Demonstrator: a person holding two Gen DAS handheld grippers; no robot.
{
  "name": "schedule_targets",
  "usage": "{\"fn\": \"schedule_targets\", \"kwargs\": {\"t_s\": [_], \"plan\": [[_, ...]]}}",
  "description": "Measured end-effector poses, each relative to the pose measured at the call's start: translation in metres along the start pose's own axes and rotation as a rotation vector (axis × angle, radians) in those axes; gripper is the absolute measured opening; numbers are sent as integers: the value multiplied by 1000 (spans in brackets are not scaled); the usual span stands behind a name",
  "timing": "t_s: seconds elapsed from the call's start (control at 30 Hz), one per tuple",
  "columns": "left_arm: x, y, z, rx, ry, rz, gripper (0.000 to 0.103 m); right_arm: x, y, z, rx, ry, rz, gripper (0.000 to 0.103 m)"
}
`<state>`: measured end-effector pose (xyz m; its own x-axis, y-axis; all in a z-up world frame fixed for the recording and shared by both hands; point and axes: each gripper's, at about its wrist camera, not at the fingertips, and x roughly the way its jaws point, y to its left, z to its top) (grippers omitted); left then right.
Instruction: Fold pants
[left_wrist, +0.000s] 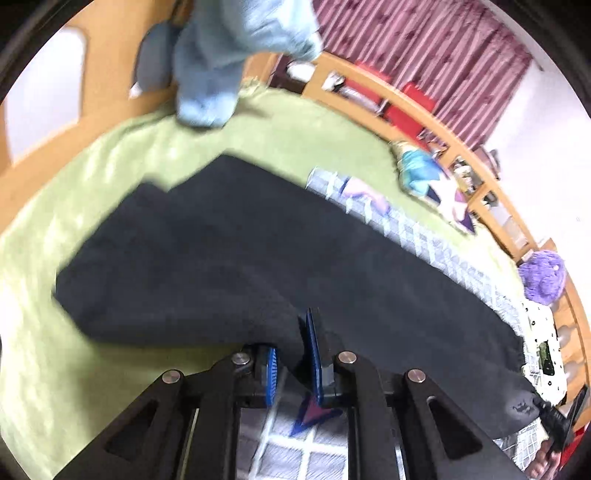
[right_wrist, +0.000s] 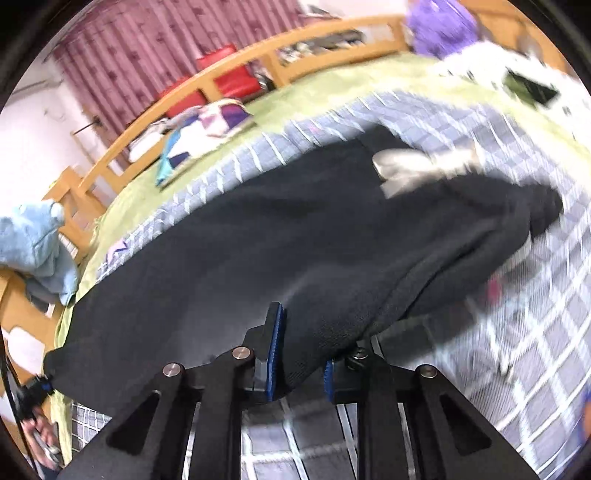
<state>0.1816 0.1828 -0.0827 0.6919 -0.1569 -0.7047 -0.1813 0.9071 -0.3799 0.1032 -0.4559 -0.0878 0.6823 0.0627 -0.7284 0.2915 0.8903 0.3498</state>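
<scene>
Black pants, one pair, pinched by two tongs: left tongs, right tongs.

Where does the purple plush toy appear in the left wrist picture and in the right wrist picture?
Left wrist view: the purple plush toy is at the right edge, past the plaid sheet.
Right wrist view: the toy is at the top, right of centre.
Shared landmark: the red boxes behind the wooden rail.

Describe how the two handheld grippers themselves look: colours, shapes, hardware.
Both the left gripper and the right gripper look alike: black angular linkage arms with triangular cut-outs, round silver pivot pins at the joints, and flat black fingers faced with ribbed blue pads. No cables or sleeves show.
</scene>
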Motion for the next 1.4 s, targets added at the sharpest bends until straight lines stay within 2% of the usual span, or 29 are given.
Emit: {"fn": "schedule_targets", "kwargs": {"t_s": [0.07, 0.17, 0.23, 0.27, 0.33, 0.37, 0.4, 0.53, 0.63, 0.8, 0.9, 1.03, 1.1, 1.23, 1.33, 1.4], "plan": [[6, -13, 25, 29, -25, -7, 14, 2, 13, 27, -35, -9, 5, 18], [28, -37, 61, 80, -68, 24, 14, 16, 34, 77, -83, -29, 12, 18], [48, -48, 82, 98, -88, 38, 14, 37, 48, 113, -97, -38, 3, 18], [59, -52, 91, 101, -92, 48, 18, 50, 53, 129, -101, -37, -9, 18], [82, -60, 106, 98, -101, 97, 34, 80, 57, 155, -89, -12, -29, 25], [90, -63, 109, 96, -104, 132, 53, 100, 55, 165, -61, 13, -28, 37], [96, -64, 111, 95, -108, 166, 67, 112, 53, 168, -41, 19, -30, 46], [85, -54, 94, 107, -127, 147, 72, 130, 48, 141, -47, 2, -26, 47], [74, -34, 75, 78, -84, 142, 73, 122, 49, 108, -101, 16, -48, 48], [52, 2, 18, 37, 14, 85, 73, 88, 29, 52, -142, 31, -78, 59], [50, 18, -17, -3, 72, 29, 73, 67, 5, 22, -111, 23, -89, 71], [70, 31, -44, -103, 128, -42, 73, 65, -39, -9, 15, 61, -88, 75], [72, 30, -43, -112, 81, -52, 73, 70, -55, -14, 81, 69, -48, 75], [90, 36, -22, -149, 55, -67, 73, 76, -75, 2, 166, -17, 69, 76], [105, 48, -7, -220, 32, -78, 72, 92, -92, 19, 267, -43, 110, 76], [112, 48, 2, -234, 21, -60, 69, 105, -92, 34, 287, -53, 116, 76]]}}
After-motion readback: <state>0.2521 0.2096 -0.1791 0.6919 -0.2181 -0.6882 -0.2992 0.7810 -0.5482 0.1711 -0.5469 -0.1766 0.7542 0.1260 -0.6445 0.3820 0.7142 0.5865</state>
